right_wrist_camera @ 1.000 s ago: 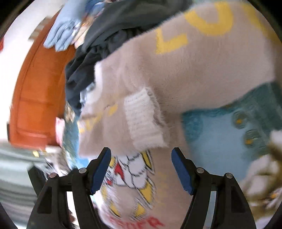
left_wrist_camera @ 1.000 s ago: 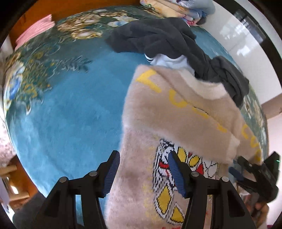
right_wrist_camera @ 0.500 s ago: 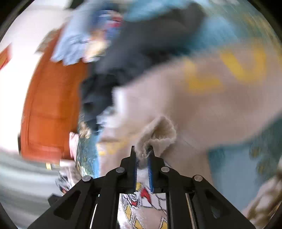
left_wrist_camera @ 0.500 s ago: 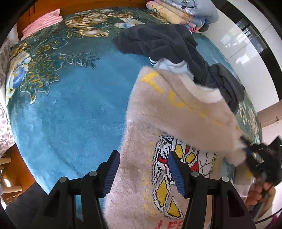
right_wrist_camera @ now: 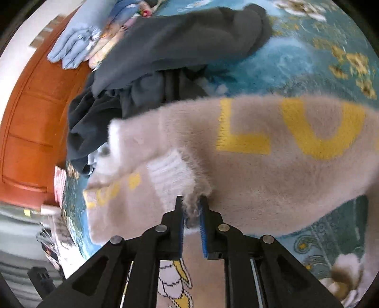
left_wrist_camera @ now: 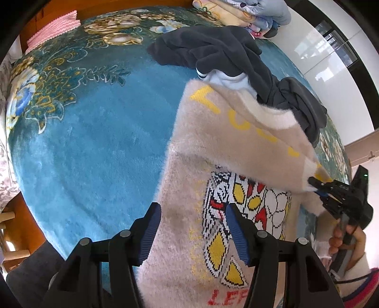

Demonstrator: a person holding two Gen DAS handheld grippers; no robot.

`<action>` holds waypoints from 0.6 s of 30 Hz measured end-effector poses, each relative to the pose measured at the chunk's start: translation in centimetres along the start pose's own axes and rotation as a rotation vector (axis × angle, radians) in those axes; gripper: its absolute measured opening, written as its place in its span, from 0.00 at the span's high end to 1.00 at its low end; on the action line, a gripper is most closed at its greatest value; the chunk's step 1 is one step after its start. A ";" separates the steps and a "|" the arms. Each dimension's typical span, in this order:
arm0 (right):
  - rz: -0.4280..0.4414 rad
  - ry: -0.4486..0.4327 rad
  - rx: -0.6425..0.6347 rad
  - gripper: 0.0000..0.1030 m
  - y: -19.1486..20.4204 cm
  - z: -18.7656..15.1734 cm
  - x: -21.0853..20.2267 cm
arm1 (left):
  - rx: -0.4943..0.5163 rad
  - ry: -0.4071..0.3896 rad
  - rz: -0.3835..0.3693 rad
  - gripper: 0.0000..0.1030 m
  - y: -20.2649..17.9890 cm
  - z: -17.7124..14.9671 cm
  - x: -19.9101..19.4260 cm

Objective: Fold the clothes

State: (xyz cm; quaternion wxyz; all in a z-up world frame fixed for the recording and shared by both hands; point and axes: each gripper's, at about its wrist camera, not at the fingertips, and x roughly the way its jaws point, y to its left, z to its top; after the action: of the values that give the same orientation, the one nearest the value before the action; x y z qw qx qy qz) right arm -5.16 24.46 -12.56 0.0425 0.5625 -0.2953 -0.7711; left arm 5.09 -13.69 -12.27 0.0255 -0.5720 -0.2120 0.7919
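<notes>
Right wrist view: my right gripper (right_wrist_camera: 191, 208) has its jaws clamped on the white ribbed cuff (right_wrist_camera: 171, 171) of the beige sweater's sleeve (right_wrist_camera: 248, 151), with a tuft of fuzzy knit pinched between the blue pads. The sleeve, with its big yellow letters, stretches away from the cuff across the sweater's chest, so its long axis lies crosswise over the body rather than along it.

From my left wrist camera, the beige sweater (left_wrist_camera: 189, 237) lies flat on the blue floral bed cover (left_wrist_camera: 83, 147), body running straight out from my left gripper (left_wrist_camera: 191, 227), hem end nearest, collar end far. My left jaws are spread wide and hold nothing; they hover over the lower body of the sweater, one pad near its edge beside the bare blue cover, the other above the knitted cartoon patch. The right gripper (left_wrist_camera: 315, 184) shows at the sweater's far side from the bare cover, gripping the cuff.

The coming move, I judge, turns on the sleeve: it has to be drawn across the sweater's chest and laid flat, and the right hand is the one already holding it (the left is nearer the hem and free to pin the body).

Beyond the sweater's collar a rumpled dark grey garment (left_wrist_camera: 225, 52) is heaped, touching the collar end. No containers show anywhere; past that heap a stack of folded pastel bedding (left_wrist_camera: 248, 11) sits at the bed's far edge.
</notes>
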 end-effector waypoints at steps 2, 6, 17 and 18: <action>0.010 -0.027 -0.046 0.79 0.2 -0.4 -2.4 | 0.004 -0.004 -0.004 0.41 -0.1 -0.1 -0.2; -0.003 -0.120 -0.150 0.56 -0.5 -1.7 -9.5 | 0.013 -0.009 -0.016 0.41 -0.5 -0.2 -0.5; -0.276 -0.080 -0.035 0.51 -11.1 -6.7 -15.8 | 0.071 -0.004 -0.045 0.41 -2.5 -1.1 -1.1; -0.278 -0.065 -0.010 0.51 -12.1 -7.1 -15.6 | 0.072 -0.004 -0.045 0.41 -2.5 -1.1 -1.2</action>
State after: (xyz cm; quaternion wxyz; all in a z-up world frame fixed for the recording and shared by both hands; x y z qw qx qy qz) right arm 10.11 37.73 -6.85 -0.0715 0.5723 -0.2120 -0.7889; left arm 6.05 -11.43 -10.57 0.0636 -0.5641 -0.1961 0.7996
